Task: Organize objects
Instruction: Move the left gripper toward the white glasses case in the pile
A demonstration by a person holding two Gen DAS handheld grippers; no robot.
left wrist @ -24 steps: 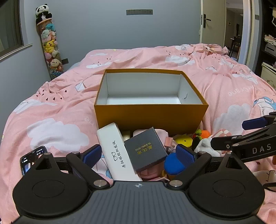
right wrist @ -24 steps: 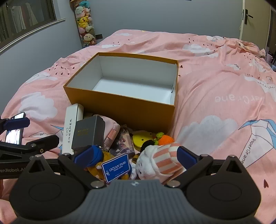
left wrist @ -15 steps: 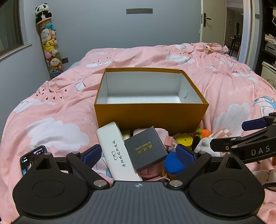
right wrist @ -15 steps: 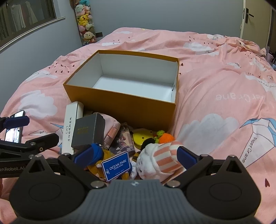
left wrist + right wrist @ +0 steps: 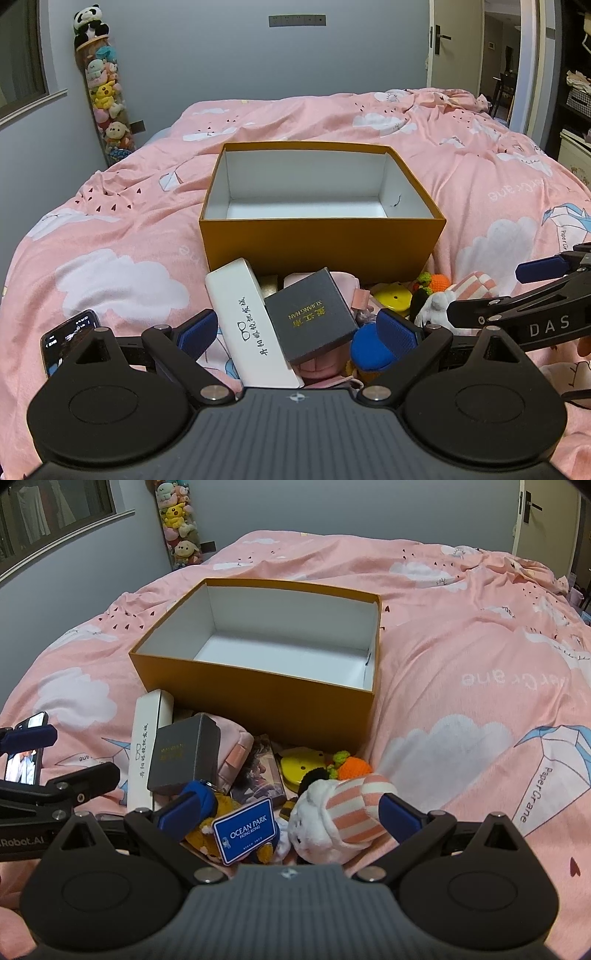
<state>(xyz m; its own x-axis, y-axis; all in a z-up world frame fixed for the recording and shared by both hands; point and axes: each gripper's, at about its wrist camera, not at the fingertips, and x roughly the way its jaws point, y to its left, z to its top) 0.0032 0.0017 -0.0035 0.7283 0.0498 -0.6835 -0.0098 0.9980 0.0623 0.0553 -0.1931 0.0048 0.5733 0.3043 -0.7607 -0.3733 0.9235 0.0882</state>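
Both my tongs gape wide, gripping nothing. My left tongs (image 5: pixel 295 328) hang over the white case (image 5: pixel 251 325) and grey box (image 5: pixel 310 314); my right tongs (image 5: pixel 291 812) straddle the striped plush (image 5: pixel 340 819), perhaps brushing it. The orange box (image 5: pixel 321 243) sits empty on the bed (image 5: pixel 110 236) just behind the pile, ready for filling.

"OCEAN PARK HONG KONG" on blue tag (image 5: pixel 245 831), "PaperCrane" on bedspread (image 5: pixel 480 657)

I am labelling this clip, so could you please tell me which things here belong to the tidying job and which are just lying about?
Part of the job:
- orange box, nothing in it
- white glasses case
- dark grey box
- striped plush toy
- Ocean Park tag
- yellow round toy

Just lying about:
- phone
- plush tube by the wall
- pink duvet
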